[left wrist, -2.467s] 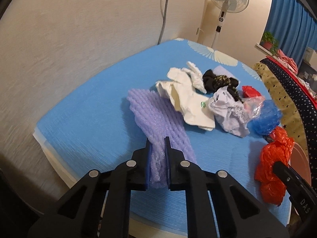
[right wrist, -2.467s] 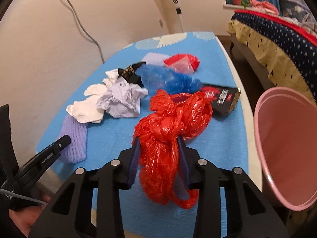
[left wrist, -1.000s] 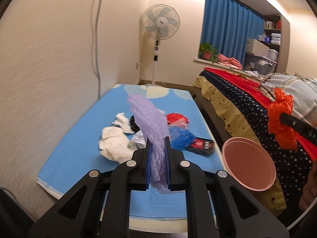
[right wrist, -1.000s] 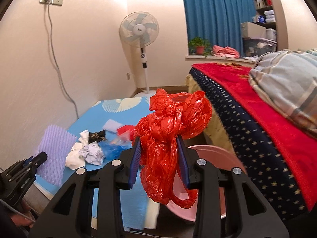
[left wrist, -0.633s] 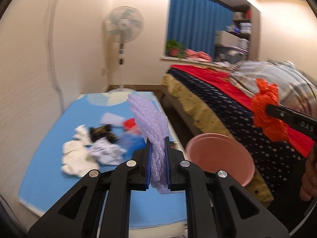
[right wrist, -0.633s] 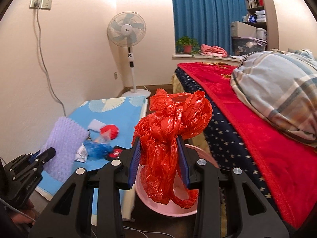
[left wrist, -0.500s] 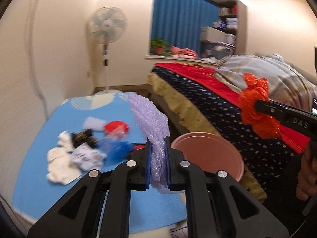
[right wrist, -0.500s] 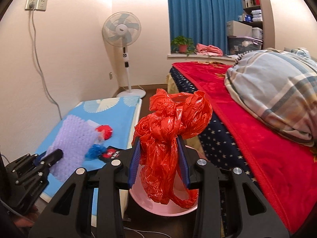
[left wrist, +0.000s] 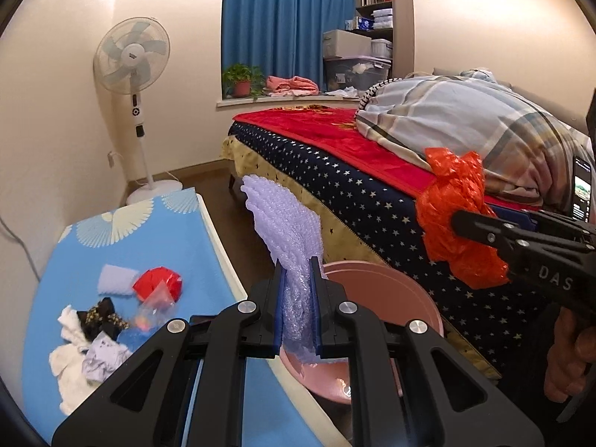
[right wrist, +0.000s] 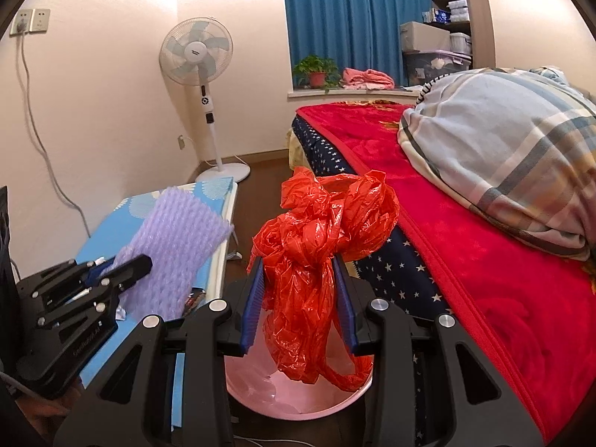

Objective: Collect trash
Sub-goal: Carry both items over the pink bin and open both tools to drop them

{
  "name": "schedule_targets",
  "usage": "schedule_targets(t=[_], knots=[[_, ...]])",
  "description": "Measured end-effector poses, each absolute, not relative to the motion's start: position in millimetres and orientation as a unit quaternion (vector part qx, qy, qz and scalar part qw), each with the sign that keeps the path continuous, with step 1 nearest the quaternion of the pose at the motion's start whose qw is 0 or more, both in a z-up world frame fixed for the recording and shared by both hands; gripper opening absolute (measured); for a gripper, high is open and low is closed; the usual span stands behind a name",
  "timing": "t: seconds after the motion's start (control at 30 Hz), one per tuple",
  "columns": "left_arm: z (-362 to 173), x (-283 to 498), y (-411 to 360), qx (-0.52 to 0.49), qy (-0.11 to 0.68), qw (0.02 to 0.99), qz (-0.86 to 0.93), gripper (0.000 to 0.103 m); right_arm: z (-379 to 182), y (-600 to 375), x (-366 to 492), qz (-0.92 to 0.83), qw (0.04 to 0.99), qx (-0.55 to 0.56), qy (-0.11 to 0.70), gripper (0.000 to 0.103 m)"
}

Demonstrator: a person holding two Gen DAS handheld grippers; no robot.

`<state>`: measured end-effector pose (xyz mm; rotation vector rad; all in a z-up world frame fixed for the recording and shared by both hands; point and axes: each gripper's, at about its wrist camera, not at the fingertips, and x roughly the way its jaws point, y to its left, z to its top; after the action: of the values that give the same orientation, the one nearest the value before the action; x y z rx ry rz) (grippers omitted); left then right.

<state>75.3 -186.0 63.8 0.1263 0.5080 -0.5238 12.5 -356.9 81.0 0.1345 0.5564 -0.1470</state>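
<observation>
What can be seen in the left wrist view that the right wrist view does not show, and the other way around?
Only the left wrist view shows the litter on the blue mat: a red wrapper, white crumpled paper and a phone screen at the right edge.

Only the right wrist view shows the wall sockets.

Both show the pink basin, the purple foam net in the left gripper, the red plastic bag in the right gripper, the fan and the bed.
</observation>
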Motion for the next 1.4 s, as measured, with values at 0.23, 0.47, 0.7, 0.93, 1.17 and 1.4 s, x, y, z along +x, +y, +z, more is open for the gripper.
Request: schedule_targets(t=[0.23, 0.47, 0.7, 0.93, 1.17, 1.4], knots=[[29, 96, -185, 0.032, 0.281, 0.924, -0.258, 0.011, 58, -357, 29, -0.089, 0.948, 0.069, 0.298, 0.036], [9, 107, -195, 0.033, 0.298, 0.916, -0.268, 0.011, 41, -354, 40, -0.103, 0.94, 0.069, 0.318, 0.036], [0, 109, -202, 0.032, 0.313, 0.909, -0.275, 0.011, 38, -355, 44, -0.118, 0.938, 0.065, 0.319, 0.037], [1, 109, -204, 0.029, 0.314, 0.906, -0.28, 0.011, 38, -356, 44, -0.124, 0.937, 0.066, 0.319, 0.037], [2, 109, -205, 0.029, 0.314, 0.906, -0.281, 0.012, 38, -355, 44, -0.124, 0.938, 0.063, 0.318, 0.039], [-1, 108, -207, 0.029, 0.32, 0.901, -0.293, 0.037, 37, -352, 44, -0.13, 0.937, 0.052, 0.319, 0.061]])
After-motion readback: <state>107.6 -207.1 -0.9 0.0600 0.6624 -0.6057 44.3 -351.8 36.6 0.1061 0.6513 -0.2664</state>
